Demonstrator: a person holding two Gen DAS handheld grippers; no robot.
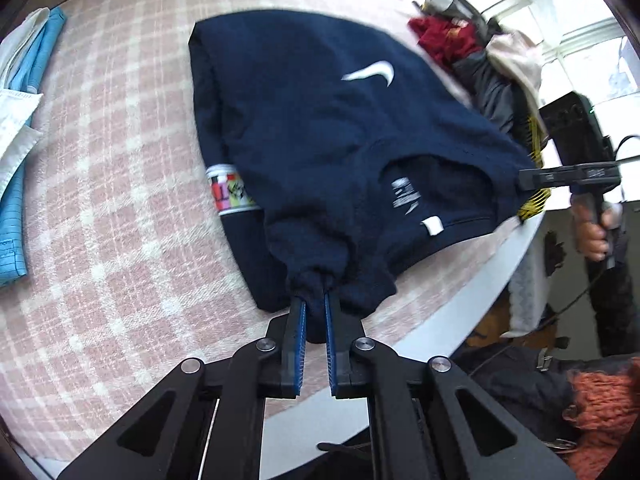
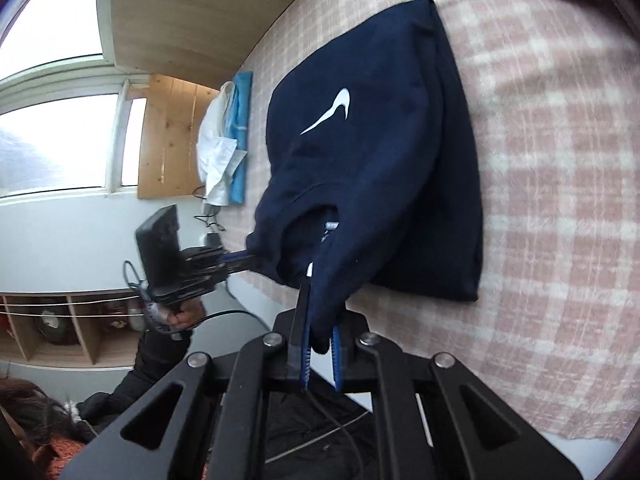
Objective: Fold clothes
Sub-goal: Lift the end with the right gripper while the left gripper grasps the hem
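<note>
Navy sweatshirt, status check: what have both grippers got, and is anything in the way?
Left gripper and right gripper both shut on navy sweatshirt, collar end lifted, hem end on pink plaid blanket. Clothes pile close by; folded blue garment well aside.

Pink-and-white checked blanket [image 1: 120,184] covers table, fills frame from 9 to 12 o'clock in left wrist view. Folded blue garment [image 1: 24,128] with white cloth [image 1: 12,120] on top lies at 9 o'clock edge. Heap of mixed clothes [image 1: 472,52], red piece on top, piles at 1 o'clock. Bright window [image 1: 580,20] behind heap. Wooden cubby shelf [image 2: 68,328] sits at 8 o'clock in right wrist view.
</note>
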